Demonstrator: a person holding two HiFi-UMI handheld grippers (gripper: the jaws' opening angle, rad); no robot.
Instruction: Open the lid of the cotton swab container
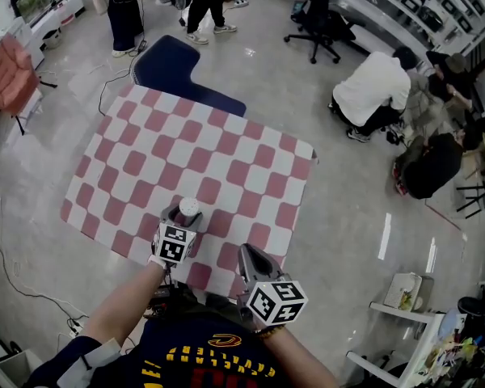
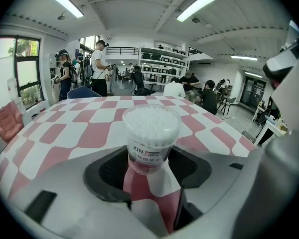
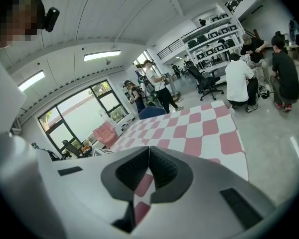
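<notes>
The cotton swab container point(image 1: 189, 208) is a small clear round tub packed with white swabs, standing upright near the front edge of the pink-and-white checked table point(image 1: 218, 148). My left gripper point(image 1: 181, 219) has its jaws on either side of the tub's lower part. In the left gripper view the container point(image 2: 150, 131) fills the gap of the left gripper point(image 2: 148, 159), and the dark pads point(image 2: 111, 169) lie against its sides. My right gripper point(image 1: 249, 259) hovers over the table's front edge, to the right of the tub and apart from it. The right gripper point(image 3: 148, 156) is shut on nothing.
Several people stand beyond the table's far side point(image 1: 202, 2) and others crouch on the floor at the right point(image 1: 380, 87). A blue chair point(image 1: 170, 67) stands at the far edge, a pink chair point(image 1: 8, 75) at the left, an office chair point(image 1: 319, 23) behind, and a white cart point(image 1: 408, 297) at the lower right.
</notes>
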